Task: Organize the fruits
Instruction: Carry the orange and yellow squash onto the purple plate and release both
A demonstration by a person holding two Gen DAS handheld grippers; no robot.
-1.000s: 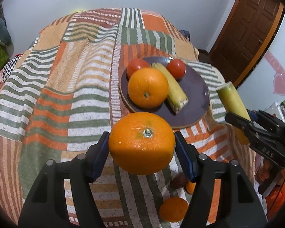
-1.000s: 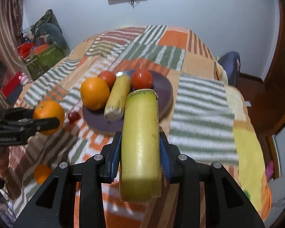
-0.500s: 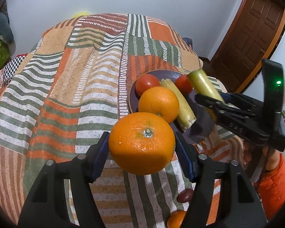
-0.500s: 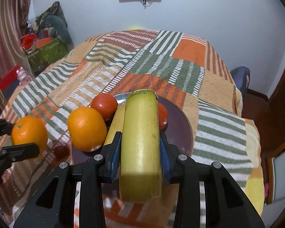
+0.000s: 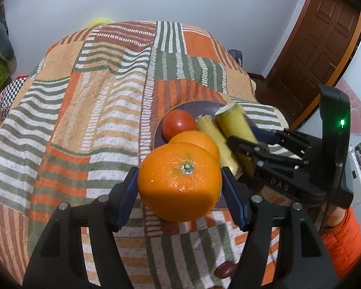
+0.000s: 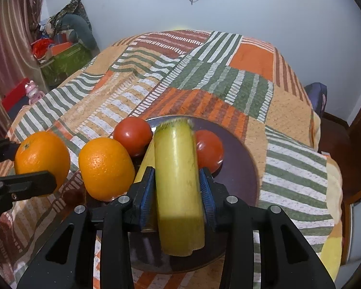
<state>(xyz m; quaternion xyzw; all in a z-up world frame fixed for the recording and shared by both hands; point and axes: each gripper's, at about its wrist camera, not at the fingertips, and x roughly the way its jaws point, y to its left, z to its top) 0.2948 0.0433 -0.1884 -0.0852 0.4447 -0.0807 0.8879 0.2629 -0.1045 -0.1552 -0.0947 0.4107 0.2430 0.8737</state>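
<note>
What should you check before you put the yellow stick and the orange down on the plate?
1. Right claw grips the yellow stalk: ok.
2. Left claw grips the orange: ok.
3. Stalk is over the plate: ok.
4. Bare plate space right of the near tomato: ok.
5. Held orange is over the plate: cannot tell; the plate orange fills that side.
6. The claws will not bump each other: cannot tell.
</note>
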